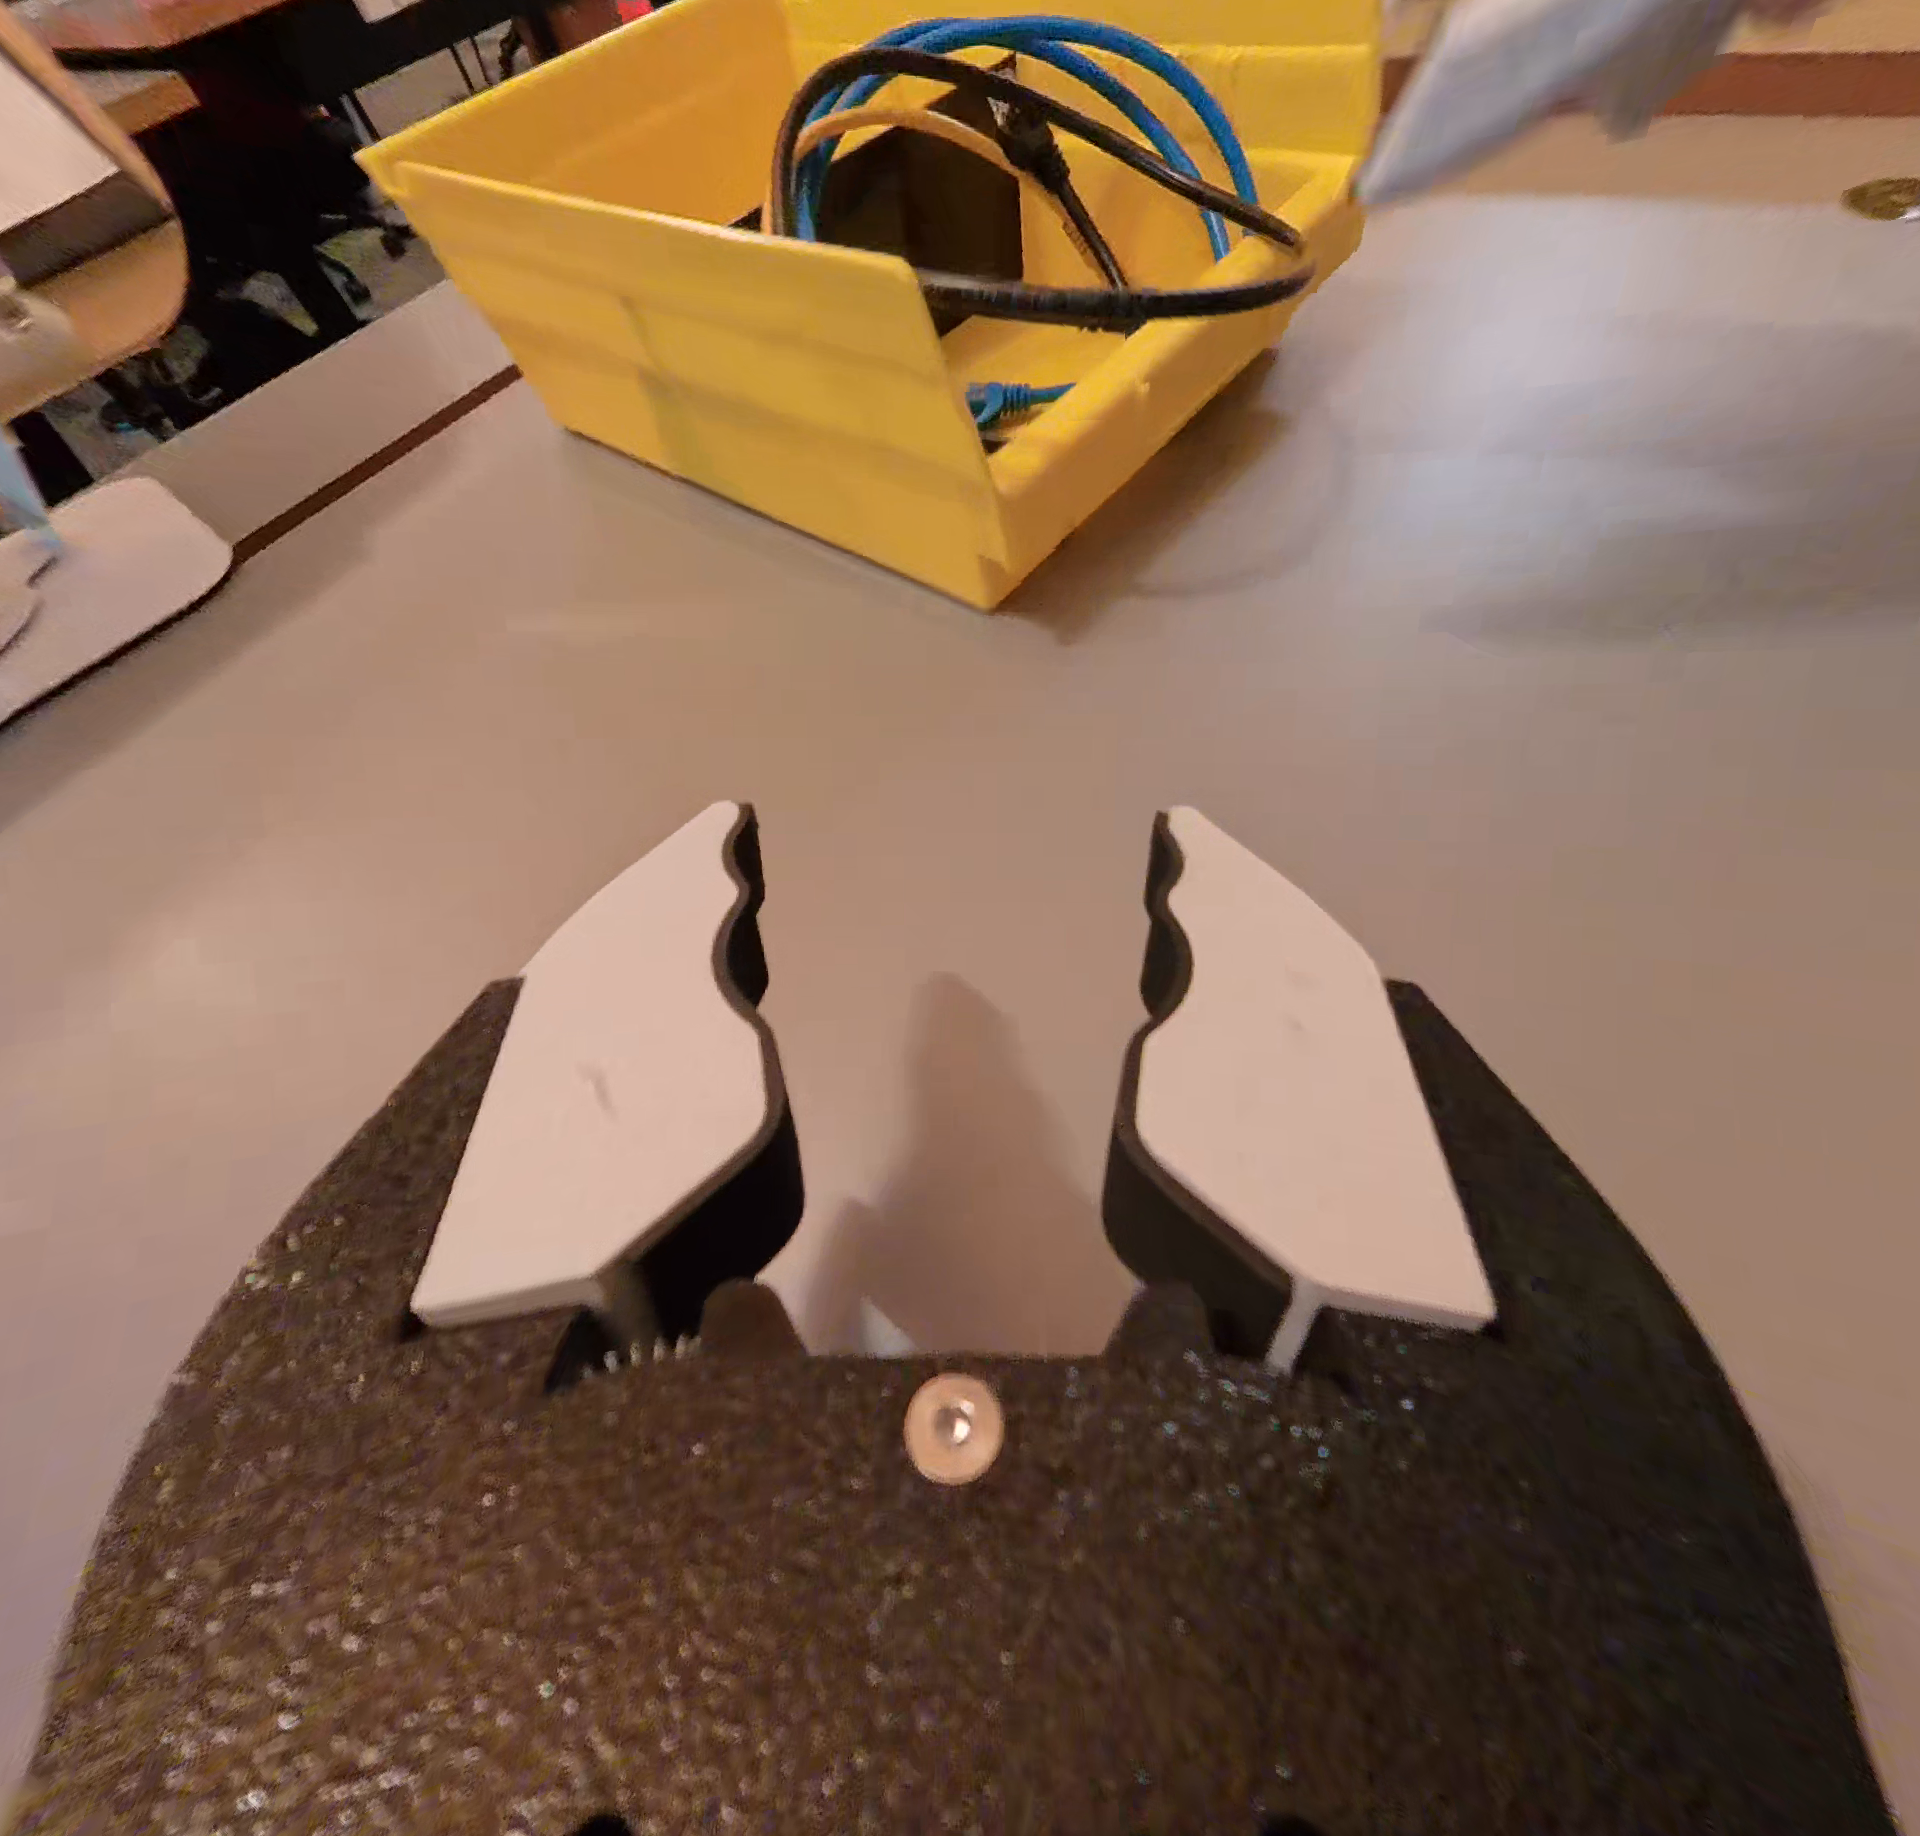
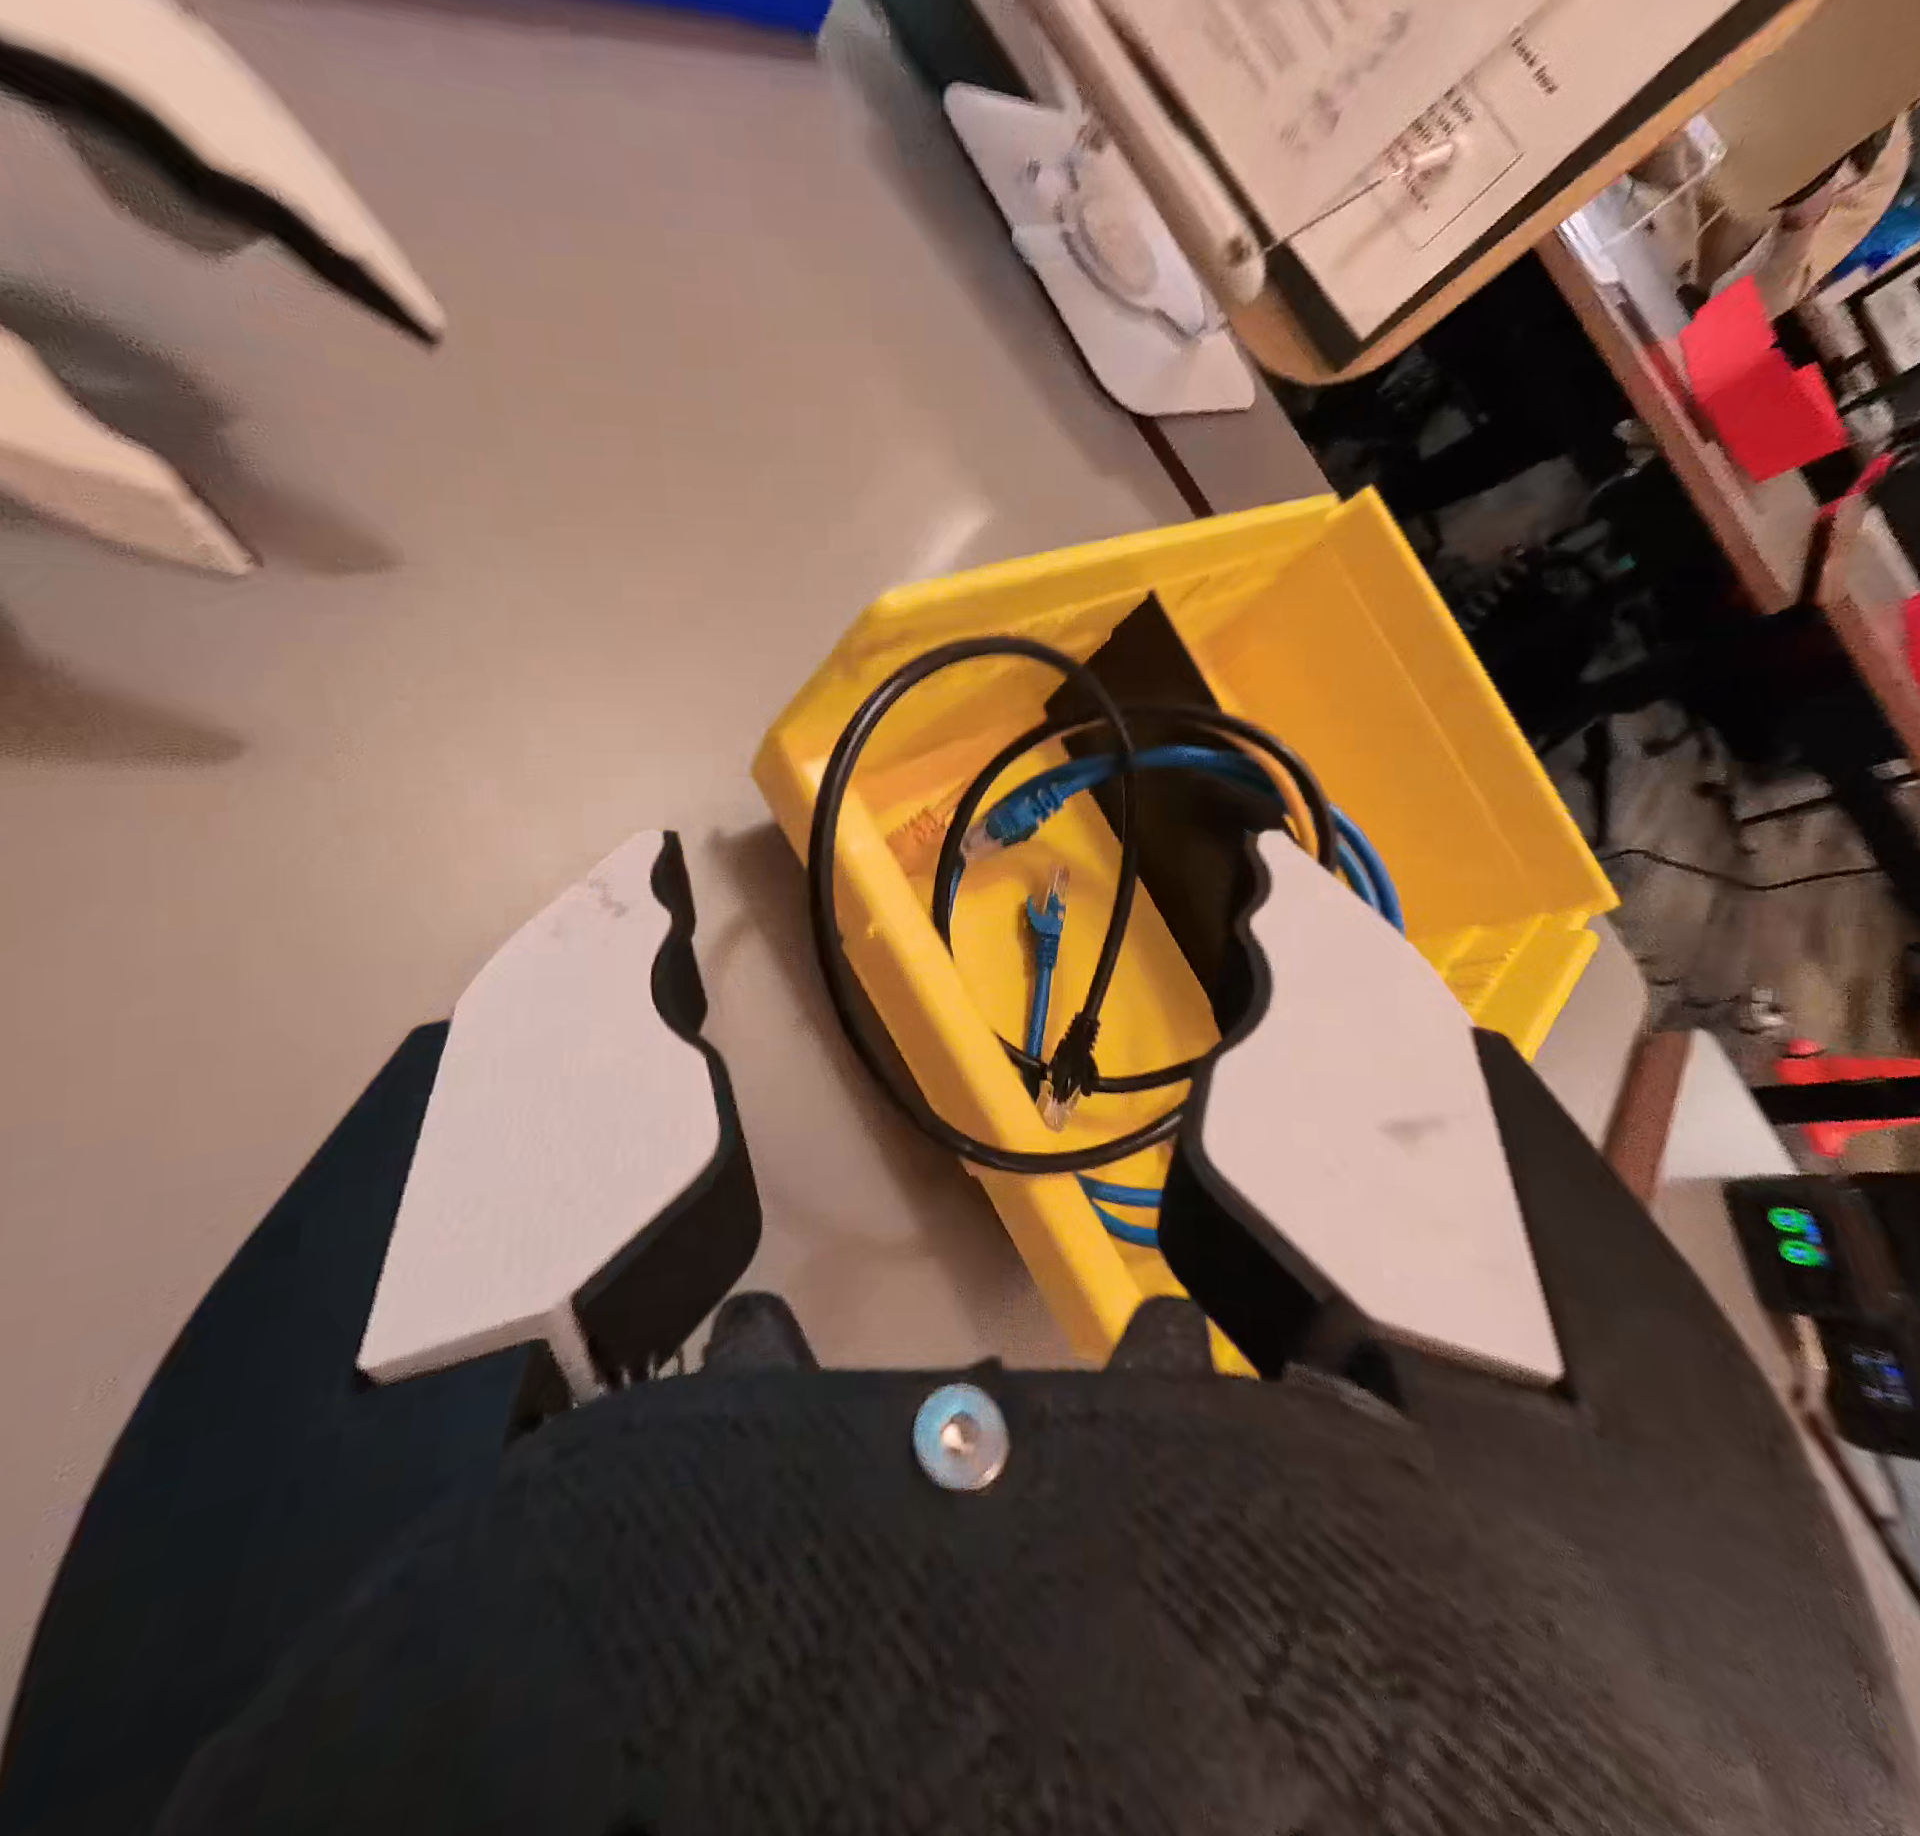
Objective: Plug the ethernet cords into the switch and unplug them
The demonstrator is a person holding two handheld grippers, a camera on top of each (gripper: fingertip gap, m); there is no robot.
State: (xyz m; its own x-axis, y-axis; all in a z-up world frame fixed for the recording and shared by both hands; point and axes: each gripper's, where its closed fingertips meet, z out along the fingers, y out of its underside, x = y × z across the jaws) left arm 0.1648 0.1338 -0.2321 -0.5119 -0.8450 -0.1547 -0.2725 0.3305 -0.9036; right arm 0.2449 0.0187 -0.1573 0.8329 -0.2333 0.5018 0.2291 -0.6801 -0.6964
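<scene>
A yellow bin (image 1: 727,363) stands on the grey table, also in the right wrist view (image 2: 1403,726). In it lie a coiled blue ethernet cord (image 1: 1143,51) (image 2: 1029,815), a black cord (image 1: 1143,306) (image 2: 831,851) looping over the rim, and a dark black block (image 1: 914,207) (image 2: 1153,664); I cannot tell if it is the switch. My left gripper (image 1: 956,830) is open and empty, low over the table short of the bin. My right gripper (image 2: 964,851) is open and empty above the bin's near rim. It shows blurred in the left wrist view (image 1: 1558,41). The left gripper shows in the right wrist view (image 2: 343,448).
The table edge runs just left of the bin (image 1: 364,467). A white flat card piece (image 1: 104,581) (image 2: 1122,259) lies near that edge. A small device with green digits (image 2: 1797,1256) sits at the right. Shelves and clutter lie beyond the table.
</scene>
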